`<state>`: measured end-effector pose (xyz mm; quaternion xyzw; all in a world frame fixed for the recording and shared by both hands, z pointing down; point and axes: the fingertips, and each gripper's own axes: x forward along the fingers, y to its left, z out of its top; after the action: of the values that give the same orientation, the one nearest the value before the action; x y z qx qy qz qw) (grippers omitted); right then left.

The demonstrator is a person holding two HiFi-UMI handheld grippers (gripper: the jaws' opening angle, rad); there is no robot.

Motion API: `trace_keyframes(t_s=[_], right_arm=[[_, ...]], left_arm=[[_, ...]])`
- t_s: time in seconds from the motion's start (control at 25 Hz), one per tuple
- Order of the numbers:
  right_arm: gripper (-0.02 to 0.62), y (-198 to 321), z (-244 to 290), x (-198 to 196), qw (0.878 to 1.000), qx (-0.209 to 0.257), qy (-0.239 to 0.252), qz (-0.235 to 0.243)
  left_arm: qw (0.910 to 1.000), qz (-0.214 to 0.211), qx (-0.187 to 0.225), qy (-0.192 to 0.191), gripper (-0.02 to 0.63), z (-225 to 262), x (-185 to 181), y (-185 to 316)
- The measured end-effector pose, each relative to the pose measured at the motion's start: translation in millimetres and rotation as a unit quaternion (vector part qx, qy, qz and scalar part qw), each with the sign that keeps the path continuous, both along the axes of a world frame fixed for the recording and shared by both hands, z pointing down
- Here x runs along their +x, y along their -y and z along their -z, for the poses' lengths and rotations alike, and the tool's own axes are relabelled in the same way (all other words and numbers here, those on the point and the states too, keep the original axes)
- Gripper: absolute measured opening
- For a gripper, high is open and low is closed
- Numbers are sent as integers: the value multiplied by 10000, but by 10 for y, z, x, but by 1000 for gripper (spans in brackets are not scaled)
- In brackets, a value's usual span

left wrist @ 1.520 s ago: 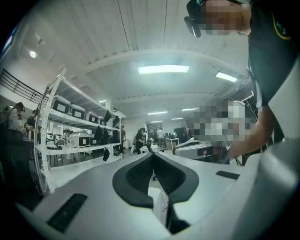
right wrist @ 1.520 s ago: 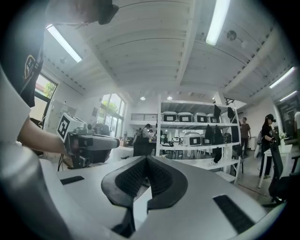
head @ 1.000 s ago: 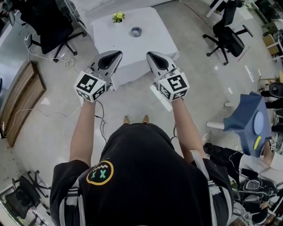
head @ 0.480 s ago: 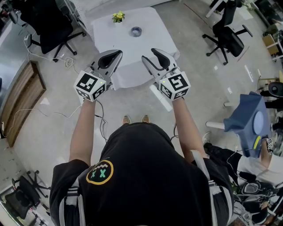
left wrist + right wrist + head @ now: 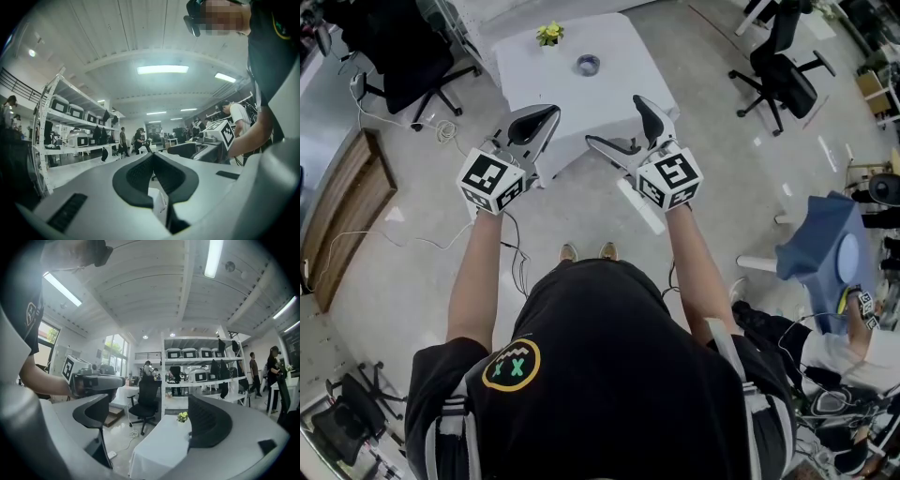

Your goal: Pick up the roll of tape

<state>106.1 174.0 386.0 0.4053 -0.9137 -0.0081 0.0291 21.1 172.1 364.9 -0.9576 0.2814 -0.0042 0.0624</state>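
Note:
The roll of tape (image 5: 588,65), a small grey-blue ring, lies flat near the far end of a white-covered table (image 5: 609,75). Both grippers are held level in front of the person, short of the table's near edge and well away from the tape. My left gripper (image 5: 551,113) is shut with nothing in it; in the left gripper view its dark pads (image 5: 140,176) meet. My right gripper (image 5: 615,121) has its jaws opening and spread wide, with nothing between them. The right gripper view looks between the fingers (image 5: 210,423) onto the table (image 5: 154,446); the tape is not visible there.
A small yellow-green plant (image 5: 549,36) stands at the table's far edge, left of the tape. Black office chairs (image 5: 403,56) (image 5: 783,80) flank the table. A wooden board (image 5: 347,211) and cables lie on the floor at left; a blue device (image 5: 825,258) sits at right.
The right gripper's jaws went from shut to wide open. Both hands and the left gripper stayed where they were.

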Motion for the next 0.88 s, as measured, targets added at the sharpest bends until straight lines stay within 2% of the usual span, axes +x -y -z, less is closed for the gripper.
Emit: trace_keyframes(t_s=[0.12,0.48,0.88], right_arm=[[598,-7,-11,-34,10000,-56,27,15],[598,-8,-28,-33,10000,-28,-8,-34],[599,-81,0,187,10000,-1,-13,42]], left_arm=[[10000,-3,3,-4,20,7,-19,-13],[10000,13,0,2,20,-5,-35,-13],[9999,143,39,51,20,37,171,-88]])
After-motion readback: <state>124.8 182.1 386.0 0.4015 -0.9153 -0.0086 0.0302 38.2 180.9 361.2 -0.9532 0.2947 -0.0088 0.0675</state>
